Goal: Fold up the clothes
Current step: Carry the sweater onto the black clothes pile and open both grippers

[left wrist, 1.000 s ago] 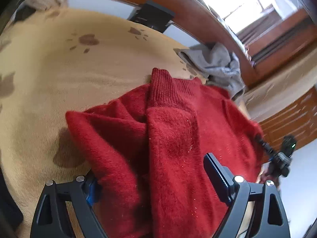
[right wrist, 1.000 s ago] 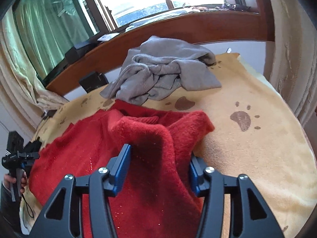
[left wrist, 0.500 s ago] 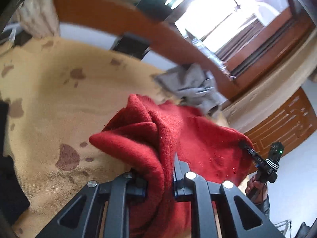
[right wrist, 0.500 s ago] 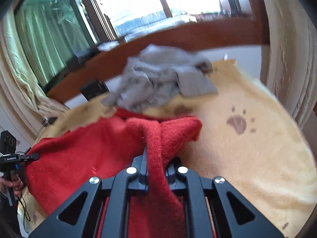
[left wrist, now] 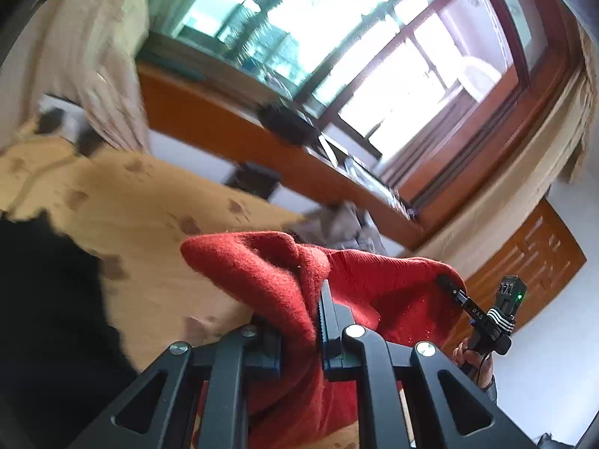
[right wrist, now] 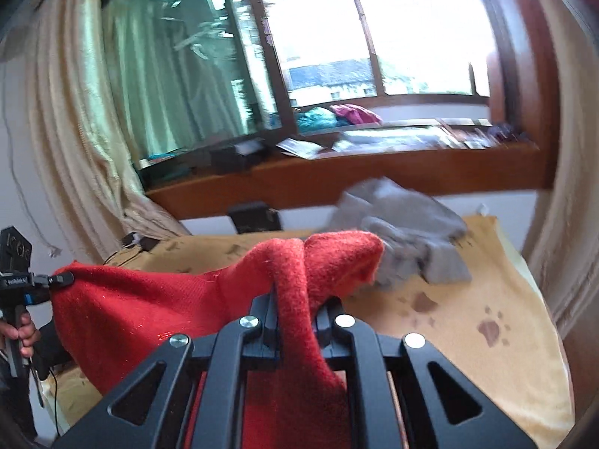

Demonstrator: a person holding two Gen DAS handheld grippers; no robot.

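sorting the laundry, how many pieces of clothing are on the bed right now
2. The red sweater is held up over the bed, pinched in both grippers' jaws. A crumpled grey garment lies at the far end by the wooden ledge. Others may be hidden behind the sweater.

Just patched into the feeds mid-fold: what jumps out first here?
The red sweater dominates: bunched fabric is pinched in the left gripper and the right gripper, stretched between them above the tan paw-print blanket. The left jaws are closing on the cloth. Behind it lies a crumpled grey garment, near the wooden ledge under the bright window.
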